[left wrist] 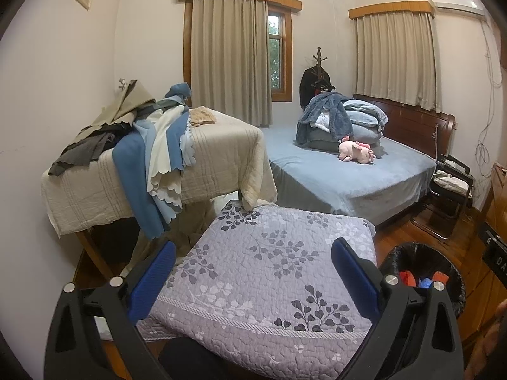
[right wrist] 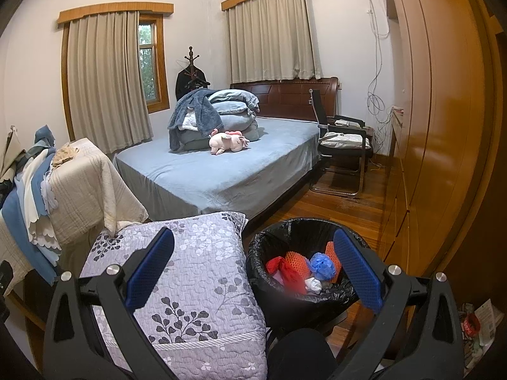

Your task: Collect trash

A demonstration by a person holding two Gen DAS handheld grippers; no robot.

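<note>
A black-lined trash bin [right wrist: 272,247] stands on the wood floor right of a lilac quilted surface [right wrist: 196,272]. It holds a red bag [right wrist: 280,269], orange foam netting [right wrist: 296,261], a blue bag [right wrist: 322,266] and a white crumpled wad [right wrist: 313,284]. My right gripper [right wrist: 253,243] is open and empty, held above the bin's left rim. My left gripper [left wrist: 253,253] is open and empty above the lilac surface [left wrist: 269,269]. The bin also shows in the left wrist view [left wrist: 396,256] at the lower right.
A beige-covered table [left wrist: 215,158] piled with blue and grey cloths stands to the left. A blue bed [right wrist: 221,164] with folded bedding and a pink plush toy [right wrist: 226,142] lies behind. A black chair [right wrist: 343,145] and a wooden wardrobe [right wrist: 437,126] stand on the right. Some papers [right wrist: 475,319] lie by the wardrobe.
</note>
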